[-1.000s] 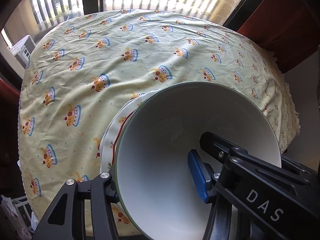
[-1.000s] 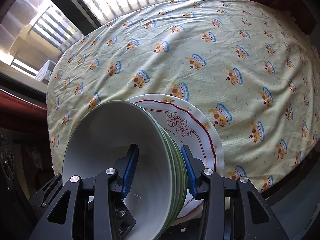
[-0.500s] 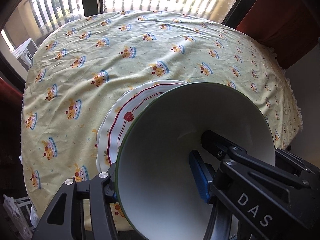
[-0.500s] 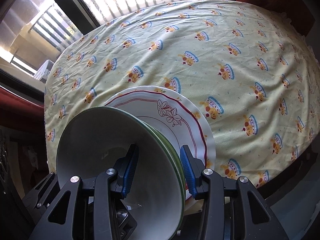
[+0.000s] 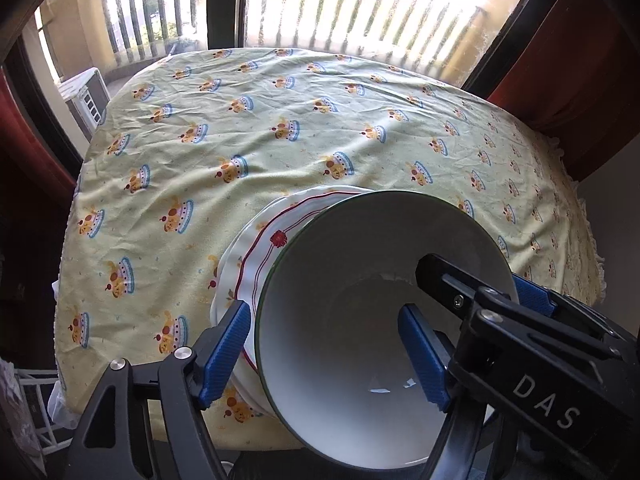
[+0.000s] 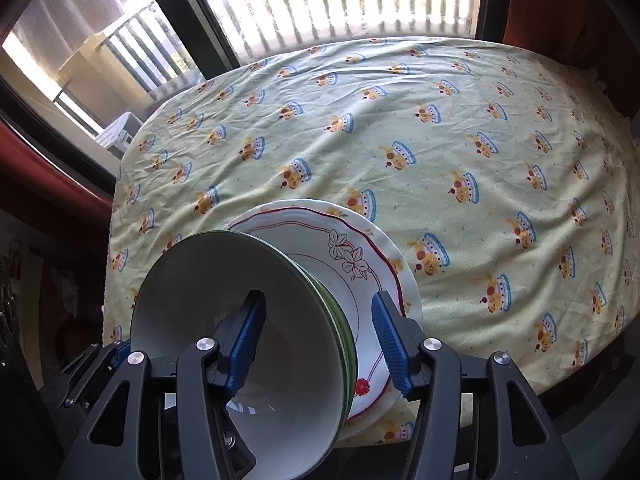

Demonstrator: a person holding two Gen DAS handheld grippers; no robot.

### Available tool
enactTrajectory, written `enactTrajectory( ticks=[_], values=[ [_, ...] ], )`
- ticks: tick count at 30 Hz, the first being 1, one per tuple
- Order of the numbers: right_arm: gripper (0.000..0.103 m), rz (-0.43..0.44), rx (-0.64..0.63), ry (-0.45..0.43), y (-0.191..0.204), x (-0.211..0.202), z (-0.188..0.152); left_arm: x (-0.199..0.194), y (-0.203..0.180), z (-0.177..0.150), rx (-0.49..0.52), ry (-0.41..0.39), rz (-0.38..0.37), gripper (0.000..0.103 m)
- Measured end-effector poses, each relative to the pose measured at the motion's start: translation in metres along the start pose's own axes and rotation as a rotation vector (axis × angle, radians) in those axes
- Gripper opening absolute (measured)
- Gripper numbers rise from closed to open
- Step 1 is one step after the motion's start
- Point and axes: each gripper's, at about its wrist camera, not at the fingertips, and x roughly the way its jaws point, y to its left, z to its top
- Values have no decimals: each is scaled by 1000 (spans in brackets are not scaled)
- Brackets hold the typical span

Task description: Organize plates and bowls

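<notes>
1. Sunlit window bars are being seen behind a table under a yellow printed tablecloth [image 5: 280, 152].
2. The bowl stack [image 6: 240, 340] is being left on the red-rimmed plates [image 6: 360, 264] at the cloth's six o'clock edge.
3. Jaws of the left gripper [image 5: 328, 348] and right gripper [image 6: 320, 340] have just been opening; each is straddling the rim without pressing it, so both should be lifted clear without the rim being clipped.
4. The top bowl is being seen empty.

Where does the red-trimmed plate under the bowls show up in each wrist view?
Left wrist: red-trimmed plate sits left of centre, peeking out left of the bowl stack.
Right wrist: the plate sits at centre, showing right of and beyond the bowls.
Shared landmark: the yellow tablecloth under the plate.
</notes>
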Motion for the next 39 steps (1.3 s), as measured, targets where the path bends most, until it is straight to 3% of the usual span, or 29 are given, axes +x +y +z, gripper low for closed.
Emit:
enactTrajectory(
  ticks=[5,11,21,30,39],
  values=[
    [71,23,-52,-77,-5,-26,-5,-26,-8,-9,-4,-124,92,82],
    [77,53,-76,-171,-23,-60,-17,-58,-15,-28,-49,-262,143,83],
    [81,32,-108,-312,-62,-98,-55,-78,-29,-78,-91,-413,144,83],
    [81,-13,-141,-387,-95,-98,-108,-69,-46,-130,-68,-498,145,83],
    [81,-44,-126,-407,-117,-90,-146,-59,-66,-157,-11,-510,117,89]
  ],
)
